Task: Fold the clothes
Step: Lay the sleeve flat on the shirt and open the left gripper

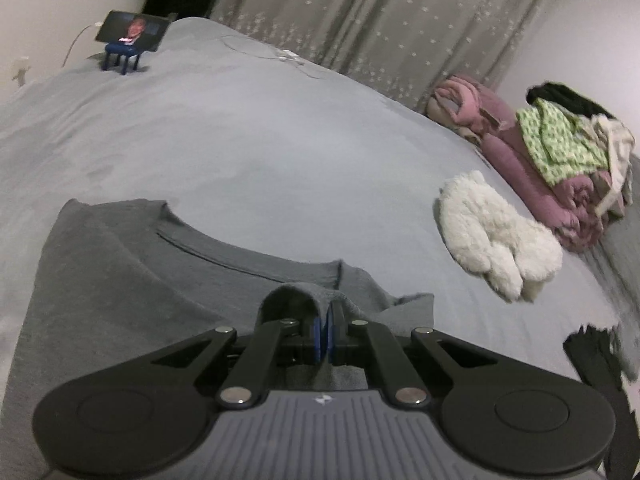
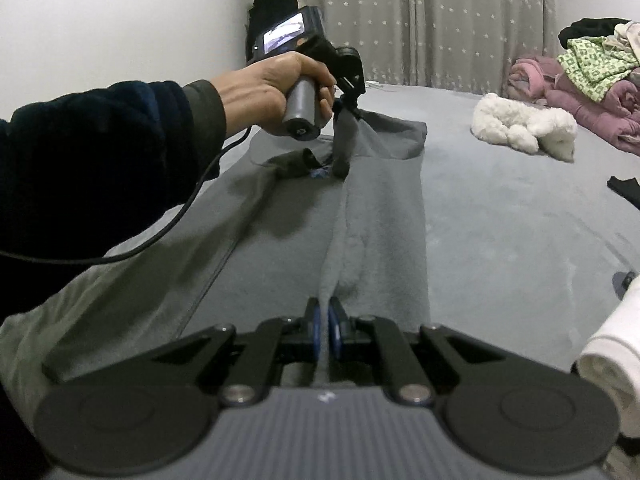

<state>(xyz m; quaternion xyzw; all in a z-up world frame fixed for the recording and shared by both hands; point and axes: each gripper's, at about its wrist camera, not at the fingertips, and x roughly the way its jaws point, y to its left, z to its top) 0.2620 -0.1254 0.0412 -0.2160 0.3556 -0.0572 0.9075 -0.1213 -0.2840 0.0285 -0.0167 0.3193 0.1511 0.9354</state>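
Note:
A grey sweatshirt (image 1: pixel 120 264) lies spread on the bed, collar toward the far side. My left gripper (image 1: pixel 325 312) is shut on a fold of the sweatshirt near the collar and lifts the fabric a little. In the right wrist view the same grey sweatshirt (image 2: pixel 280 240) stretches away from me, its right side folded inward. My right gripper (image 2: pixel 324 312) is shut on the sweatshirt's fold at the near end. At the far end the left gripper (image 2: pixel 345 114), held by a hand (image 2: pixel 264 92), pinches the raised cloth.
The grey bedsheet (image 1: pixel 248 136) covers the bed. A white fluffy garment (image 1: pixel 496 236) lies to the right, with a pile of pink, green and black clothes (image 1: pixel 560 152) behind it. A phone on a blue stand (image 1: pixel 128 40) sits far left. Black cloth (image 1: pixel 600 368) lies at right.

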